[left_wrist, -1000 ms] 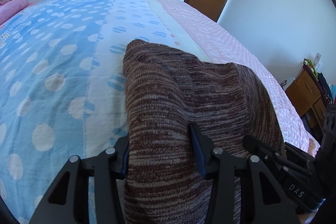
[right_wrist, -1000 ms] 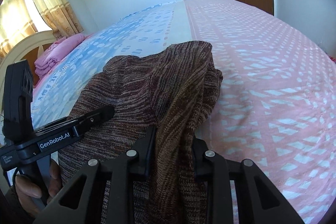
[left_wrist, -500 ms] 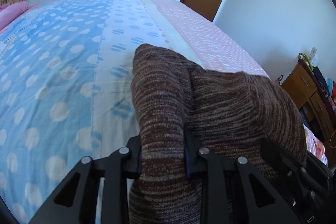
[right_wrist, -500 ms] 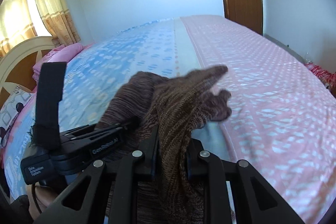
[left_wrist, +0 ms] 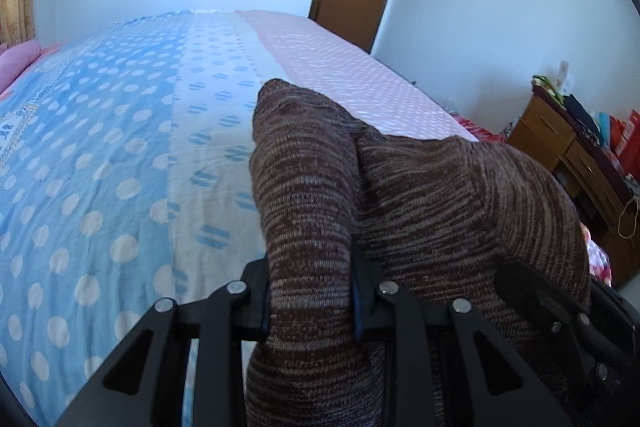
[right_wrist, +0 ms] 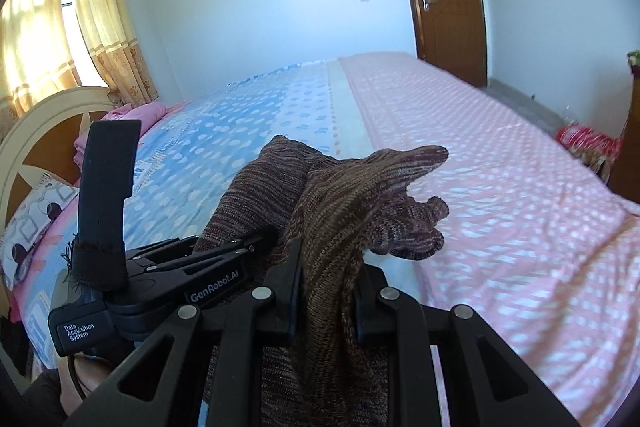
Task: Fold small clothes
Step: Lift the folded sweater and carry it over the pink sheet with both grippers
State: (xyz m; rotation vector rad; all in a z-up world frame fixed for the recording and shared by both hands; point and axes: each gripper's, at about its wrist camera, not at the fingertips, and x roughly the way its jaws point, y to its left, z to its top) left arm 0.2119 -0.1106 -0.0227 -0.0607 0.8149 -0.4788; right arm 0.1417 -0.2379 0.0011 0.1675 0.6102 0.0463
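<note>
Above the bed (left_wrist: 100, 167), the left gripper (left_wrist: 310, 291) and right gripper (right_wrist: 328, 279) each pinch the brown knit garment (left_wrist: 400, 187) between narrowed fingers (left_wrist: 256, 287).

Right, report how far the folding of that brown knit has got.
Done: both grippers have picked the brown knit garment up off the bed. In hand: the left gripper and right gripper each clamp a bunch of it, held side by side in the air. Left: no neat fold shows yet; it remains to be laid down folded.

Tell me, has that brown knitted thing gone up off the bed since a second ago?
Yes. The brown knit garment, pinched in both tools, has risen: its tip now hangs clear above the bedspread it rested on.
</note>
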